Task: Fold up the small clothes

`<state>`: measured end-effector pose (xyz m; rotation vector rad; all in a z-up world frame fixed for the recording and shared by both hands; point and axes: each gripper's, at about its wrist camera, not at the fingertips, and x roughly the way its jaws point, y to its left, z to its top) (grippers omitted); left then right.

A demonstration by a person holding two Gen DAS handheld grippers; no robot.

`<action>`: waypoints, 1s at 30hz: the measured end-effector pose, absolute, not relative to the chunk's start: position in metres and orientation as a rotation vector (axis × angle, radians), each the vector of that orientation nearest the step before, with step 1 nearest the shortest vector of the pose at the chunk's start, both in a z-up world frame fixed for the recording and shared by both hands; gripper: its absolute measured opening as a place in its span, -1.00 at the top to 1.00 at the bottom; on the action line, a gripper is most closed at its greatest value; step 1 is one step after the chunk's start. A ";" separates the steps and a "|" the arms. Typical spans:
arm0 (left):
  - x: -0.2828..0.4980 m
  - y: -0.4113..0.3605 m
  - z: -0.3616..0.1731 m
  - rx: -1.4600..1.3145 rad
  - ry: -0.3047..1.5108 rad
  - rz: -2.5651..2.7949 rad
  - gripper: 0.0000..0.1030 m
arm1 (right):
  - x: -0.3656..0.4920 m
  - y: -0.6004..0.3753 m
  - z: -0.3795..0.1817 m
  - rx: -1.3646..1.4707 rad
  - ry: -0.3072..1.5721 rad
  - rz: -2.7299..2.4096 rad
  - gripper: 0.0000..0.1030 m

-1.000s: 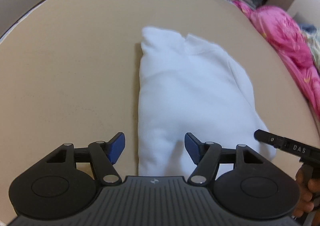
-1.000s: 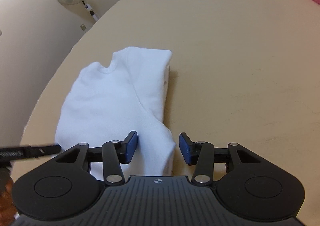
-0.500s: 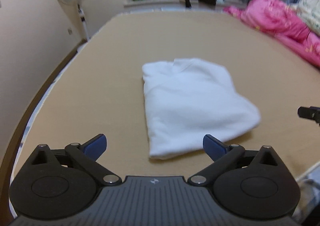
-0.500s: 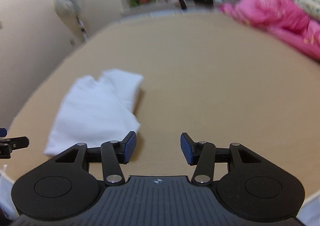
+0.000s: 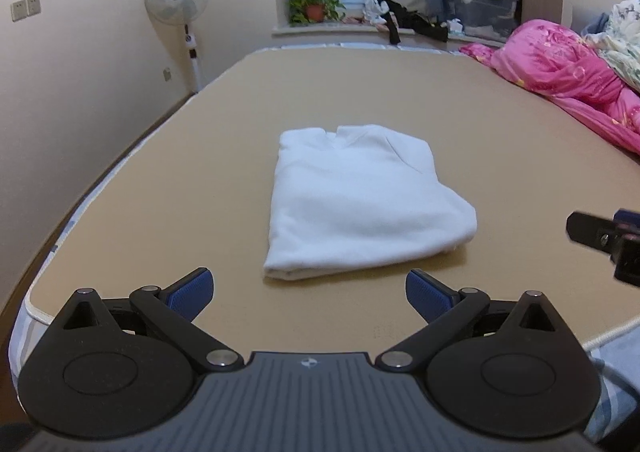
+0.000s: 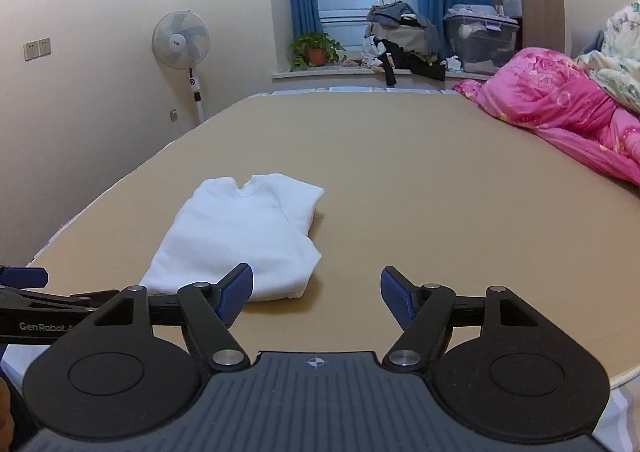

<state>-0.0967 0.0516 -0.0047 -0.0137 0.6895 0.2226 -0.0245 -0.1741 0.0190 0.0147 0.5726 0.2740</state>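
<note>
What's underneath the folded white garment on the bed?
The folded white garment lies flat on the tan bed surface, which shows all around it. Whatever sits directly beneath it or between its layers is covered and cannot be seen.

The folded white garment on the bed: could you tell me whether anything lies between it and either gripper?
Nothing visible does. The white garment lies folded on the bare tan bed surface. The left gripper is open and empty; the right gripper is opening, also empty. The pink quilt sits far off to the side.
</note>
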 end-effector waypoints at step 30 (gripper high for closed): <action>-0.077 0.070 -0.017 -0.109 0.724 0.233 -0.99 | -0.005 -0.141 0.007 -0.024 0.603 0.311 -0.86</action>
